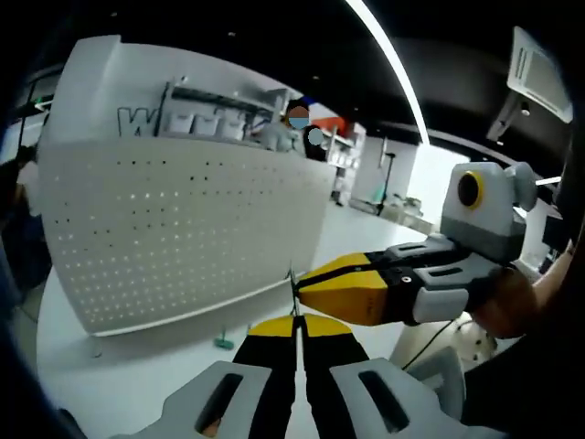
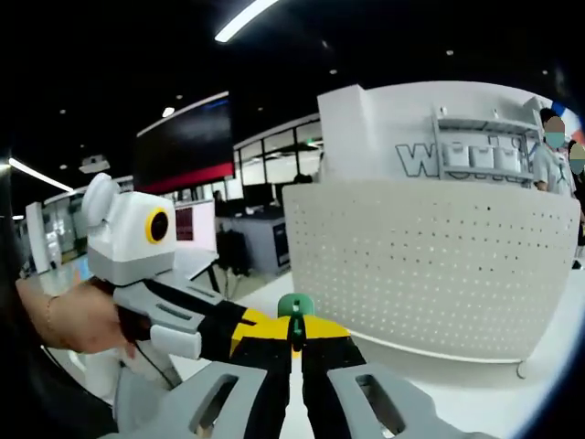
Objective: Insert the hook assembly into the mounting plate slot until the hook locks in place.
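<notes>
Both your left claw (image 1: 294, 322) and right claw (image 2: 296, 334) clench the thin hook (image 1: 292, 291); pull unevenly and it may twist, missing the plate (image 1: 183, 229).

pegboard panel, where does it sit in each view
Left gripper view: the white pegboard panel stands left of centre, beyond the left gripper.
Right gripper view: the pegboard panel stands right of centre, beyond the right gripper.
Shared landmark: the grey lettering on the white wall behind the panel.
</notes>
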